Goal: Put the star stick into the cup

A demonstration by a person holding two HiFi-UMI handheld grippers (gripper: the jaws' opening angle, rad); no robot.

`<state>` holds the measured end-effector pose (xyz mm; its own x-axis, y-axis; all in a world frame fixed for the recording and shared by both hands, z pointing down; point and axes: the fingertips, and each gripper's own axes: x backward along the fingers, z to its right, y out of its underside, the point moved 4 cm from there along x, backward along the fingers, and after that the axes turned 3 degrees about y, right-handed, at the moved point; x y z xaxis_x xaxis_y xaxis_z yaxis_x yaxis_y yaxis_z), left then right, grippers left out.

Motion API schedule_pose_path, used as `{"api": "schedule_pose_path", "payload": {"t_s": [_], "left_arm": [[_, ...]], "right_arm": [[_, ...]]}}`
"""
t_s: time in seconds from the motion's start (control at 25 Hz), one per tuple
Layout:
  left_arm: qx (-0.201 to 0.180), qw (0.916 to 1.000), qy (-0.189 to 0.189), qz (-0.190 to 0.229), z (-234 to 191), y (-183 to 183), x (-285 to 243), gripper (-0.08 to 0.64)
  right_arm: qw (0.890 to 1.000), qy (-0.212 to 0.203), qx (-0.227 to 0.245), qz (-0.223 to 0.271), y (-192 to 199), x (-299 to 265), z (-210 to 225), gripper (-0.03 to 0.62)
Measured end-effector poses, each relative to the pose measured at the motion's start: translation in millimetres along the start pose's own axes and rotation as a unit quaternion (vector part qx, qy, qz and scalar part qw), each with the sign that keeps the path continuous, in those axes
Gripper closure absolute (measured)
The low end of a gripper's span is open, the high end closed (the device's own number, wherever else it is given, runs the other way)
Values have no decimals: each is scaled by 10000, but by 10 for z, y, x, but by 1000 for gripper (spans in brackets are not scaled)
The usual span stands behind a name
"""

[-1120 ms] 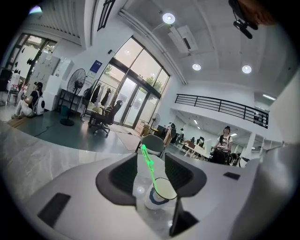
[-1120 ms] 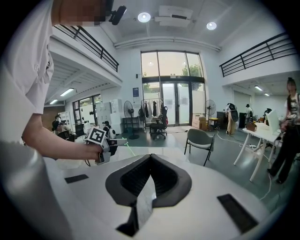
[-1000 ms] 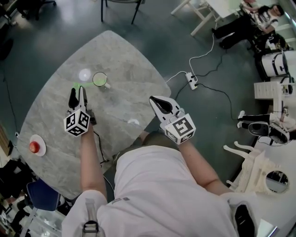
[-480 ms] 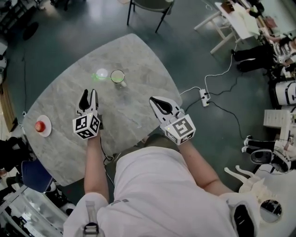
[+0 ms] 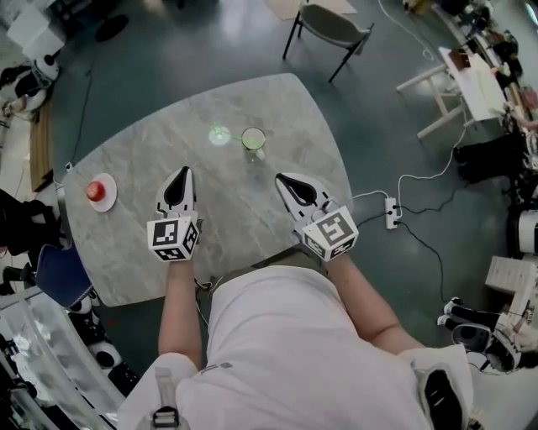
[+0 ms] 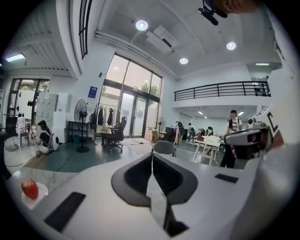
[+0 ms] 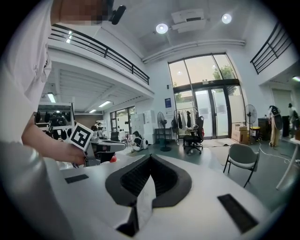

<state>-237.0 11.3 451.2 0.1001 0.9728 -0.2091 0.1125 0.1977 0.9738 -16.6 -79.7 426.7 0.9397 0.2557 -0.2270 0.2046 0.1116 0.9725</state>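
Observation:
A green star stick lies on the grey marble table, just left of a white cup with a green inside. My left gripper hovers nearer the front, short of the stick and to its left. Its jaws are closing with nothing between them, and in the left gripper view the left gripper's tips meet. My right gripper hangs to the right, in front of the cup, shut and empty; the right gripper's tips touch in its own view.
A red apple on a white plate sits at the table's left edge. A chair stands beyond the far side. A power strip with cables lies on the floor to the right. People and desks fill the room behind.
The left gripper's jaws have gone from apart to together. It now sits farther from the star stick than before. The head view has swung, so the table lies more to the right.

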Motion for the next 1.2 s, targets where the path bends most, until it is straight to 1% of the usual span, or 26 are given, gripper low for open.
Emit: {"api": "schedule_pose_path", "payload": {"t_s": [0.12, 0.24, 0.48, 0.8, 1.2], "left_arm": [[-30, 9999, -40, 117, 39, -97, 201, 555], [-152, 9997, -67, 162, 68, -160, 340, 555], [-398, 9985, -333, 197, 40, -273, 628, 557], [-532, 9961, -610, 345, -32, -409, 966, 557], [-723, 9943, -694, 368, 25, -467, 1170, 557]], "right_arm": [[9998, -183, 31, 62, -65, -46, -111, 583], [9991, -394, 88, 134, -121, -126, -181, 583], [9965, -772, 169, 286, -235, -283, -316, 583], [9921, -1106, 358, 470, -365, -367, -491, 583], [9852, -1479, 586, 646, -480, -363, -710, 583]]}}
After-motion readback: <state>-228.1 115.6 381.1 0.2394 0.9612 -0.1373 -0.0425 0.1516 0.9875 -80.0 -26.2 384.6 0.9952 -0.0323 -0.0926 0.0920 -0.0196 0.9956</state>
